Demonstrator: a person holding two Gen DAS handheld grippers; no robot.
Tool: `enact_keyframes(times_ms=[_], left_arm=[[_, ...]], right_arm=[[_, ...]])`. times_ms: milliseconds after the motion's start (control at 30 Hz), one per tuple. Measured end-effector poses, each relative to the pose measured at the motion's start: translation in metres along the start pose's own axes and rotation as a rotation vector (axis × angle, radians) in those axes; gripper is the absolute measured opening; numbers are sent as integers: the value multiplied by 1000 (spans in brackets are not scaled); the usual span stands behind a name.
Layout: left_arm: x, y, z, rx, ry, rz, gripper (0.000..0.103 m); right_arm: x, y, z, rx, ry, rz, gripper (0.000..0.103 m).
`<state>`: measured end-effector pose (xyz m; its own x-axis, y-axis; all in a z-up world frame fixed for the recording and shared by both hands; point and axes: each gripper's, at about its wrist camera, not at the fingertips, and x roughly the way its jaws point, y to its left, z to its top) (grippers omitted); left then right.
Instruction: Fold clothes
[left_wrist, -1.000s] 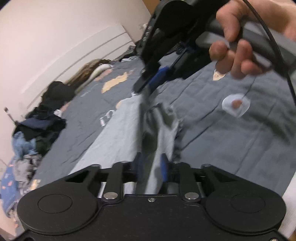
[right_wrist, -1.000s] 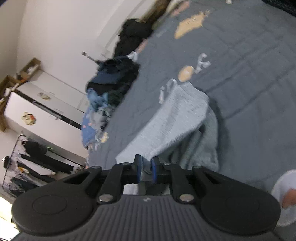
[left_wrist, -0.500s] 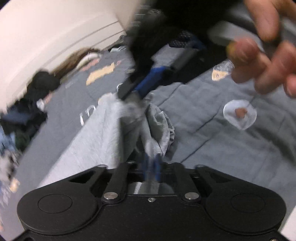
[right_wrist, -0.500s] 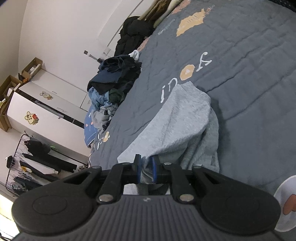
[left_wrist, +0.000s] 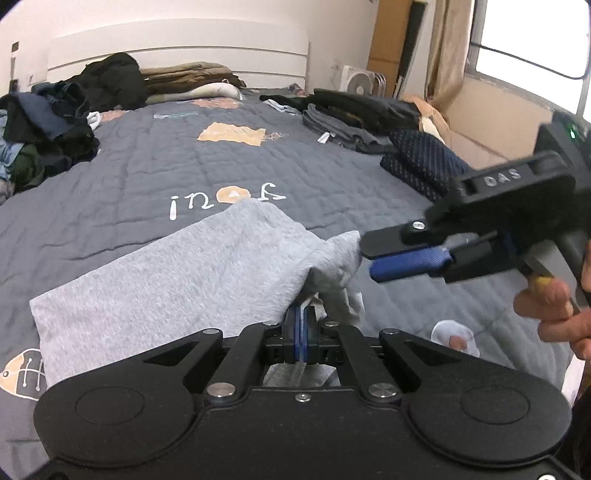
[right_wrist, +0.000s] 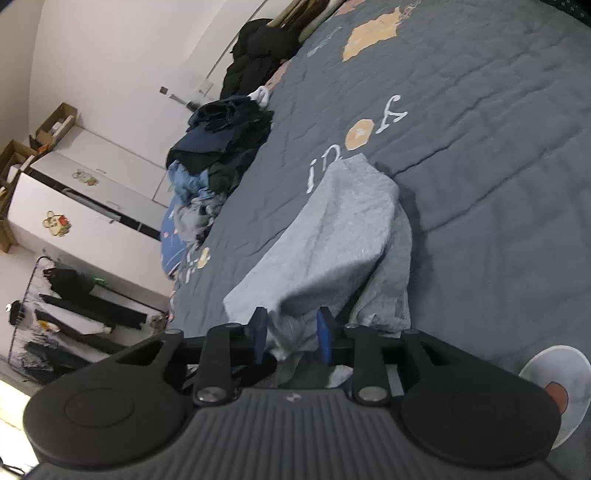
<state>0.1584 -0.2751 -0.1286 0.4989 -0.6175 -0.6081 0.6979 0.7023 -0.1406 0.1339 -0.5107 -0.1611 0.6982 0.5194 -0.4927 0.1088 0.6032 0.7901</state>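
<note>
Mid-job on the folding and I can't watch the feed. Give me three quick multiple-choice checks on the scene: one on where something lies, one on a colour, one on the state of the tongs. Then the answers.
1. Where does the grey garment lie?
A. On the dark quilt
B. On a clothes rack
C. On the floor

2. What colour are the pads on the right tongs?
A. Red
B. Blue
C. Yellow

3. How do the left tongs stand?
A. Wide open, nothing between them
B. Out of sight
C. Shut on a fold of the grey garment

Answers:
1 A: the garment is spread on the quilt, just below its white lettering.
2 B: both pads show blue in the right wrist view.
3 C: the left wrist view shows the pads pressed together with grey cloth pinched between. The right tongs, by contrast, are opening, with cloth loose between the jaws.
</note>
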Motion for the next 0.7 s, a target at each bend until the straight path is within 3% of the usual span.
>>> enact_keyframes(times_ms=[167,333,467,700], left_arm=[[0,-5,-4,47,6,13,1],[4,-19,-10,134,23,32,1],[3,-22,-12,164,21,43,1],[4,-38,-19,283,16,89,1]], right_arm=[[5,-9,-3,88,65,89,51],[33,-13,-16,111,119,6,51],[40,-13,-21,141,103,-15,54],[46,-26,-33,372,73,79,61]])
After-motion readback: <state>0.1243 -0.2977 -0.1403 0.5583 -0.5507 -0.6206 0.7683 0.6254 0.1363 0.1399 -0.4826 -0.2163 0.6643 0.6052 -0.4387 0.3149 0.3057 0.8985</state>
